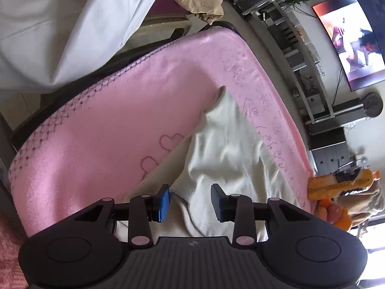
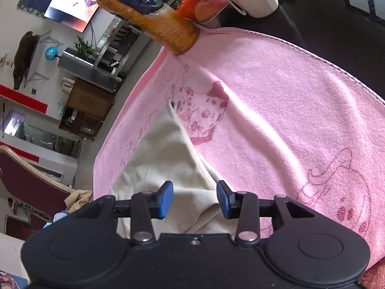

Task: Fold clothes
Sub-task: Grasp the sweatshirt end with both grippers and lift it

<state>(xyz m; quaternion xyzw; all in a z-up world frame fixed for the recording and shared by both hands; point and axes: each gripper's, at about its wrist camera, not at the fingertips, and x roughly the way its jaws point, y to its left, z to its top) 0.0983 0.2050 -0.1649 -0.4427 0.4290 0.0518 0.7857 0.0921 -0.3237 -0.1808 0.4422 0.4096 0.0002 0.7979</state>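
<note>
On the pink blanket (image 1: pixel 96 125) the cream garment (image 1: pixel 228 144) tapers away — left claw (image 1: pixel 190 201) and right claw (image 2: pixel 195 198) released.

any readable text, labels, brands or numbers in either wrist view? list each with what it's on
None can be read.
Orange bottle: dark label with print, too blurred.
Red banner on the wall: markings too small to make out.
Pink blanket: line drawings of hearts and animals, no legible words.
Left gripper body: a small embossed mark, a symbol rather than letters.
</note>
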